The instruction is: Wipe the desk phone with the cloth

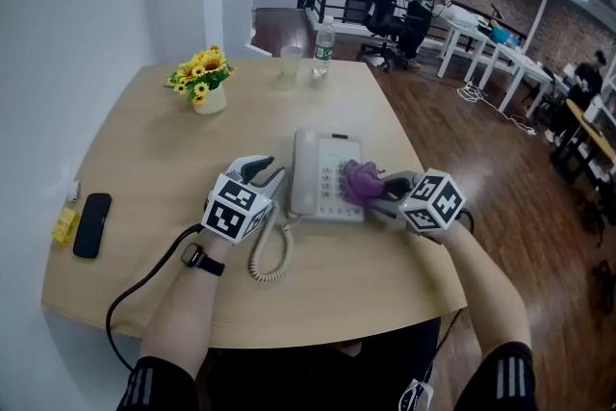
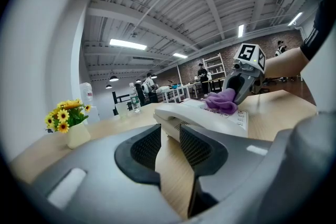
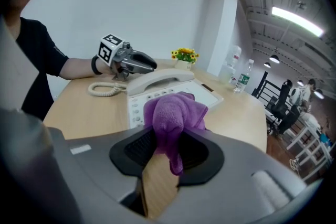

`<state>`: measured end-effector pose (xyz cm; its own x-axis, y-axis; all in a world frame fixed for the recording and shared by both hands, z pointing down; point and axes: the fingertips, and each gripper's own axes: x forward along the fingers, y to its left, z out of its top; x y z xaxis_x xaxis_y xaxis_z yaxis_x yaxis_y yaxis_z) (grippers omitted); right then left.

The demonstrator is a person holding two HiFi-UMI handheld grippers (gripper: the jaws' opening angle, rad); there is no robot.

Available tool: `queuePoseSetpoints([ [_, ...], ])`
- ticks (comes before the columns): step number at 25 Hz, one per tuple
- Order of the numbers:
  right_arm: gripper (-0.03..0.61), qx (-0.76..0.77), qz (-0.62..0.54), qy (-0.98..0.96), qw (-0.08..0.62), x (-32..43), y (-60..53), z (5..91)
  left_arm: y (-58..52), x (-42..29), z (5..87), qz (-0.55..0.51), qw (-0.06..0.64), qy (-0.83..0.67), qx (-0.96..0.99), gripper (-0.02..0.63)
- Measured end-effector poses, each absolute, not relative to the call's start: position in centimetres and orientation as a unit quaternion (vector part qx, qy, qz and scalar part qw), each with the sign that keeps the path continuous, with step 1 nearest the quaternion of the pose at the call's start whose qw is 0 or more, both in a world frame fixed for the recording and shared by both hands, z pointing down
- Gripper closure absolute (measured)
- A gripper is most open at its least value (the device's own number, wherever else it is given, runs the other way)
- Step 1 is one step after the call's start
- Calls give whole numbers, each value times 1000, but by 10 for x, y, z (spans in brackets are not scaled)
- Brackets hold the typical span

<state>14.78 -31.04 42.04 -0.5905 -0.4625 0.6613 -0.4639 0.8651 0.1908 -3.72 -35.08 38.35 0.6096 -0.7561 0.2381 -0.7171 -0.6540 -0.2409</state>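
A white desk phone (image 1: 322,173) lies in the middle of the round wooden table (image 1: 144,168), its handset on the left side of the base. My right gripper (image 1: 377,195) is shut on a purple cloth (image 1: 361,180), which rests on the keypad at the phone's right side. In the right gripper view the cloth (image 3: 176,115) bunches out from between the jaws over the phone's buttons (image 3: 137,108). My left gripper (image 1: 272,176) sits just left of the handset, open and holding nothing. In the left gripper view the handset (image 2: 199,115) lies right ahead of the gripper (image 2: 170,147).
The phone's coiled cord (image 1: 269,255) loops toward the near table edge. A pot of sunflowers (image 1: 204,82), a cup (image 1: 291,63) and a water bottle (image 1: 323,48) stand at the far side. A black device (image 1: 92,224) and a yellow item (image 1: 65,224) lie far left.
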Motion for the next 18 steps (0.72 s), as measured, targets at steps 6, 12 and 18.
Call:
queuePoseSetpoints([
  [6, 449, 221, 2, -897, 383, 148, -264, 435, -350, -37, 384, -162, 63, 411, -895, 508],
  [12, 449, 230, -32, -901, 366, 148, -271, 399, -351, -37, 384, -162, 63, 412, -895, 508],
  [18, 449, 289, -48, -892, 345, 134, -352, 350, -351, -37, 384, -162, 64, 412, -894, 508],
])
